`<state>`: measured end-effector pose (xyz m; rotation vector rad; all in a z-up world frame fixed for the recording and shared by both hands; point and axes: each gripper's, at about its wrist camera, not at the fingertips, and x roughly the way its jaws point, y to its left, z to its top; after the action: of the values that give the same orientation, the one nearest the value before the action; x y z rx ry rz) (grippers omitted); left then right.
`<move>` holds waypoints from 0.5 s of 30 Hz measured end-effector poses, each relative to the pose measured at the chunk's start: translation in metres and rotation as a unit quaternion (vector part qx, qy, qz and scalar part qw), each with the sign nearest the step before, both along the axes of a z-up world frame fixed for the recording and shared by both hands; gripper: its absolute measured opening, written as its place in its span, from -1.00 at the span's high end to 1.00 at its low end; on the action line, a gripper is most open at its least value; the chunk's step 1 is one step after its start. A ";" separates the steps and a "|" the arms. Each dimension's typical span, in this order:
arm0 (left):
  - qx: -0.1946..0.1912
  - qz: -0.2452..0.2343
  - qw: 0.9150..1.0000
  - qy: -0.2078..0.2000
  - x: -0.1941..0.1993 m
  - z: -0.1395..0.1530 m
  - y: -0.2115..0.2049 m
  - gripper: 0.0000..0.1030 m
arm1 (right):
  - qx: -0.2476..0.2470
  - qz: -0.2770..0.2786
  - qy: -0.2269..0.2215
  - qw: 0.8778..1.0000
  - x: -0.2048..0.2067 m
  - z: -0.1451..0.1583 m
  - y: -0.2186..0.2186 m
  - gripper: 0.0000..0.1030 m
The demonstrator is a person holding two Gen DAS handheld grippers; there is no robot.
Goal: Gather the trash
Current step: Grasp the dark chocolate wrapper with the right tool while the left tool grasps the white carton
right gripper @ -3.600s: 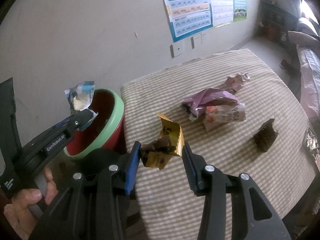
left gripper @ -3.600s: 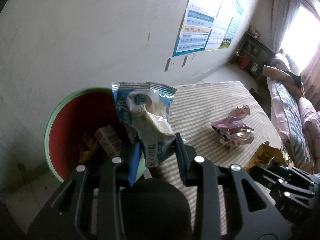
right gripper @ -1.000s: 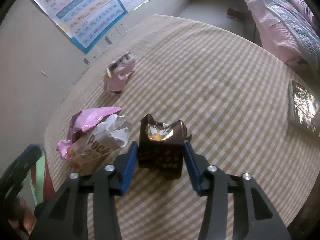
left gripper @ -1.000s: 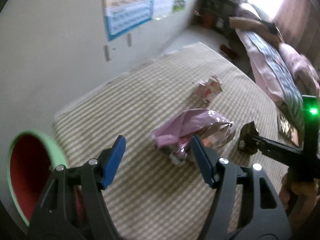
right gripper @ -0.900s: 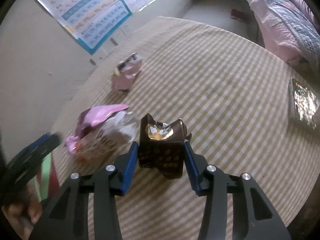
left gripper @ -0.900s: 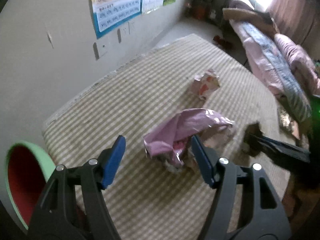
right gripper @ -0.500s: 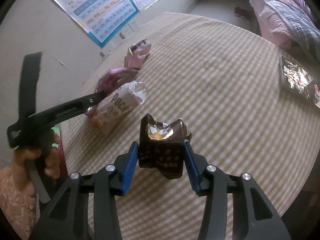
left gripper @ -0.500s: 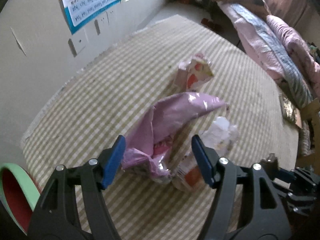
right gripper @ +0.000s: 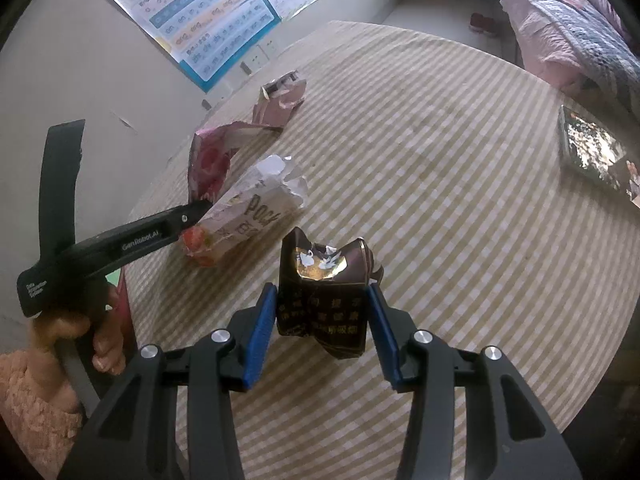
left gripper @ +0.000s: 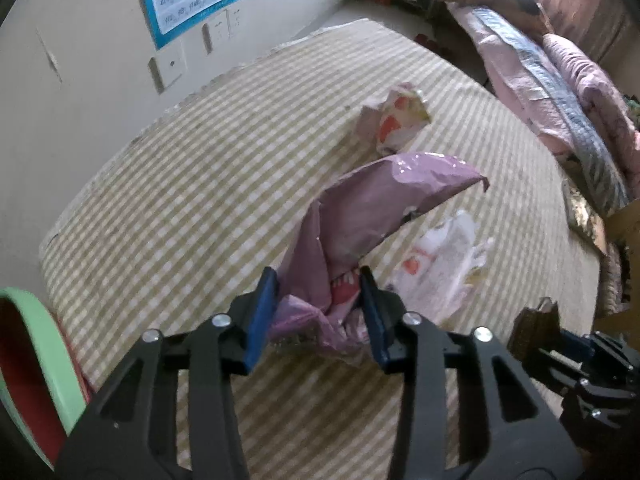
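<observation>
left gripper closing on pink wrapper

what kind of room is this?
Probably a lived-in home room, perhaps a bedroom: a bed with pink quilts, a study poster on the wall, and a table under a checked cloth strewn with snack wrappers.

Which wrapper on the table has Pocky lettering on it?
The white wrapper beside the purple bag; the small pink wrapper near the wall and the others carry no such lettering.
</observation>
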<state>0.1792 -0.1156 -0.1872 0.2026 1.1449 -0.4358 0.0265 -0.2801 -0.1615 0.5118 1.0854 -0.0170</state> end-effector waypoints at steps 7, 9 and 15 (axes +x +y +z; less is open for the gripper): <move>-0.018 0.050 0.998 -0.037 -0.017 0.016 0.027 -0.11 | -0.002 -0.004 -0.001 1.000 0.000 0.001 -0.002 0.13; -0.019 0.037 0.997 -0.065 -0.028 0.028 0.026 -0.11 | 0.001 -0.007 -0.002 1.000 -0.001 0.001 -0.004 0.13; -0.028 -0.048 0.992 -0.110 -0.052 0.053 -0.010 -0.11 | 0.005 -0.008 -0.002 1.000 -0.004 0.001 -0.005 0.13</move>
<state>0.1275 -0.1252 -0.1344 0.2517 0.9074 -0.5165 0.0228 -0.2850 -0.1601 0.5296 1.0783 -0.0240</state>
